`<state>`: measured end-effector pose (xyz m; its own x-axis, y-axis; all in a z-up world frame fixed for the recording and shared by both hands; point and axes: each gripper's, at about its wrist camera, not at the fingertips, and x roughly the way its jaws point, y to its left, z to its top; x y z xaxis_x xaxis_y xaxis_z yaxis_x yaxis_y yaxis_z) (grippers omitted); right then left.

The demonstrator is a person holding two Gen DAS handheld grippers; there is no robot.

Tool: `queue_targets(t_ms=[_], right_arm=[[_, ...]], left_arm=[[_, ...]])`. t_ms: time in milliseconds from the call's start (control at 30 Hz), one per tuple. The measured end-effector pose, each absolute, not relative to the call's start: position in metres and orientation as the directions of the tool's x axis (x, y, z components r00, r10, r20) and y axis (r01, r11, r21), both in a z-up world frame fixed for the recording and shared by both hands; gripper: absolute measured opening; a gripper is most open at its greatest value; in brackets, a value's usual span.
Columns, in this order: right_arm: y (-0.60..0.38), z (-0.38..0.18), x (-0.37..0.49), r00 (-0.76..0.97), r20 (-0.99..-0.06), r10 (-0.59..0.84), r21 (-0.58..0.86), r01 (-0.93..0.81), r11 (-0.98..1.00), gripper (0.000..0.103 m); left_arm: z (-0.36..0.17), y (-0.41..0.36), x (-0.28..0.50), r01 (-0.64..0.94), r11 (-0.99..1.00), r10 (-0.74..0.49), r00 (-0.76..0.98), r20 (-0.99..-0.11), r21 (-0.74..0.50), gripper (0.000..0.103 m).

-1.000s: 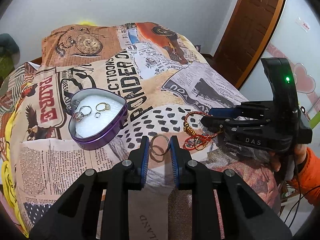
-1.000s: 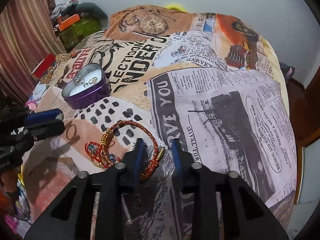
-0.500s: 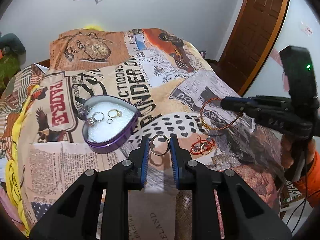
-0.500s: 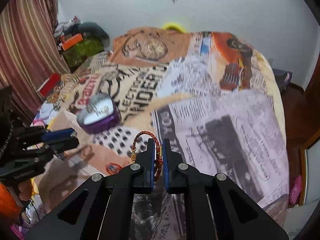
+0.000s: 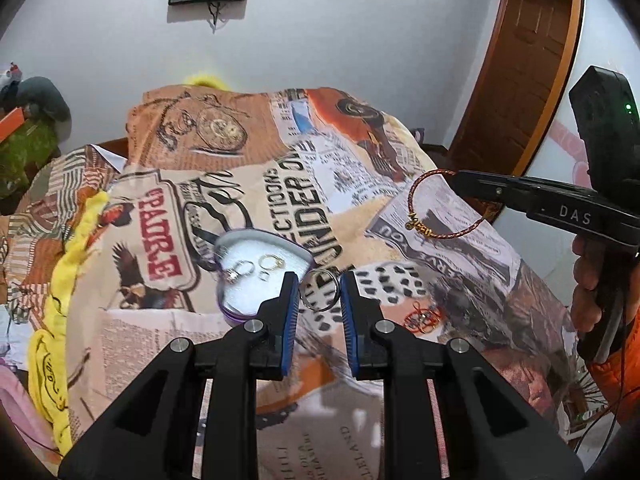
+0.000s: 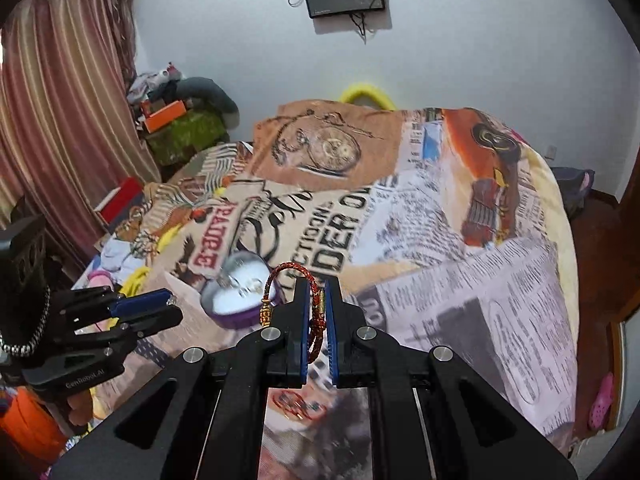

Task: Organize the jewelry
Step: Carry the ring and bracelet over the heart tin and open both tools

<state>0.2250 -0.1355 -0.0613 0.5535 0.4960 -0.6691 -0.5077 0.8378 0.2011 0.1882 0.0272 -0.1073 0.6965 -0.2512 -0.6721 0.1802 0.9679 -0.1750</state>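
L gripper (image 5: 319, 294): fingers clamping a silver ring (image 5: 320, 289), holding it above the bed (image 5: 460, 264) w/ newsprint cover. R gripper (image 6: 316, 300): fingers pinching a red braided bracelet (image 6: 294, 280) in air. Heart-shaped purple tin (image 5: 262, 276), w/ rings inside, is sitting mid-bed; red tangled jewelry (image 5: 422, 318) is lying nearer the bed's front edge.

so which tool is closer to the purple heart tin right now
Left. The left tool, holding a silver ring, hovers just beside the purple heart tin, at its right edge. The right tool is up off to the right, gripping the red bracelet, clearly farther away.
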Motion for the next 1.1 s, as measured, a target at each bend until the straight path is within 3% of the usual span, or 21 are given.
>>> queue_targets(t_ms=[433, 800, 1100], right_arm=[[-0.069, -0.074, 0.245, 0.494, -0.679, 0.544, 0.206, -0.583, 0.786, 0.007], [-0.019, -0.112, 0.263, 0.384, -0.784, 0.487, 0.152, -0.642, 0.751, 0.007], [-0.008, -0.132, 0.276, 0.309, -0.844, 0.438, 0.148, -0.651, 0.745, 0.007]], left_arm=[[-0.107, 0.065, 0.205, 0.101, 0.98, -0.19, 0.722, -0.666, -0.17, 0.02], [-0.135, 0.094, 0.229, 0.054, 0.962, -0.232, 0.671, -0.704, -0.266, 0.02], [-0.155, 0.088, 0.236, 0.062, 0.963, -0.242, 0.633, -0.735, -0.264, 0.02]])
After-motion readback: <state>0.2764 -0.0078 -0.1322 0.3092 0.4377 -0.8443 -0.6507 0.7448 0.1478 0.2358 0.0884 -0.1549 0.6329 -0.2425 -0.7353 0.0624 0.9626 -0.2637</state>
